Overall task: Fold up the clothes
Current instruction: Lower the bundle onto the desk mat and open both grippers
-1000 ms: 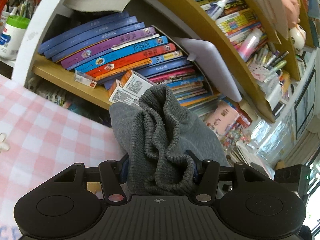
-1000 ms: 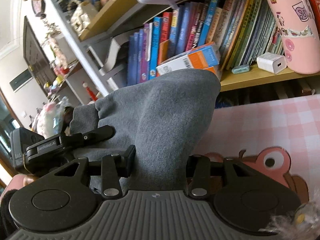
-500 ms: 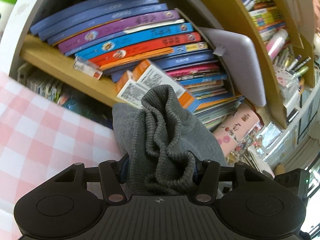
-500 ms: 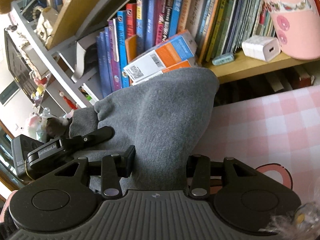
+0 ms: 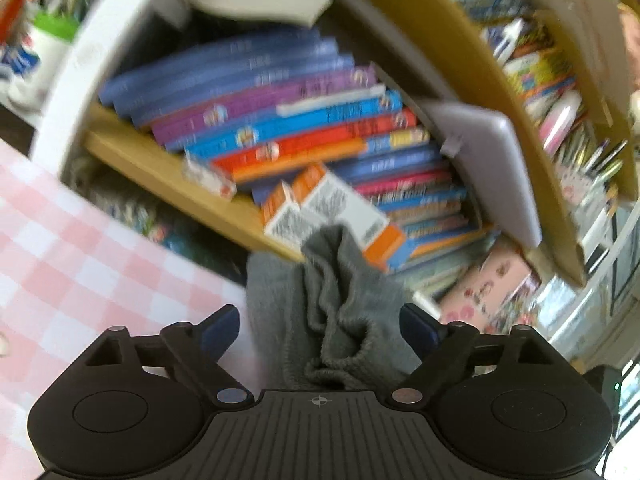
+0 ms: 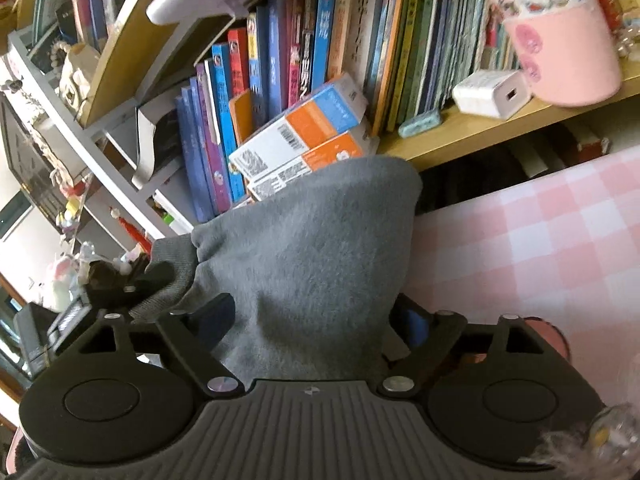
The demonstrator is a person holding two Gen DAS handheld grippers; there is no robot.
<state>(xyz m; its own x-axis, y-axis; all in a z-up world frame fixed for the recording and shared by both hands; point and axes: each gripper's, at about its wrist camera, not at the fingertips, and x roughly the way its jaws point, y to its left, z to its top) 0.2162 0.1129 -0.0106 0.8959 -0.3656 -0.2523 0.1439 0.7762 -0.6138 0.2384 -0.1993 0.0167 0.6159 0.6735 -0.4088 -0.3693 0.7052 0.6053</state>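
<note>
A grey knitted garment [image 5: 340, 300] stands bunched up between the fingers of my left gripper [image 5: 320, 320], its ribbed hem toward the camera. The jaws are opening and the blue pads [image 5: 222, 322] stand off the cloth on both sides. In the right wrist view a smoother grey fold of the same garment [image 6: 320, 232] rises between the fingers of my right gripper [image 6: 316, 316]. Its jaws are opening too, and the right pad [image 6: 414, 320] is clear of the cloth. The garment rests at the far edge of the pink checked table [image 6: 540, 240].
A wooden bookshelf [image 5: 160, 168] packed with books stands just behind the table edge. Orange-and-white boxes [image 6: 300, 132] lean right behind the cloth. A pink cup [image 6: 560, 40] and a white charger [image 6: 492, 94] sit on the shelf. Pink checked tablecloth [image 5: 60, 260] spreads to the left.
Both grippers' jaws have spread wide off the grey garment that they were pinching. Both hands moved a little lower, and the left view is now blurred.
</note>
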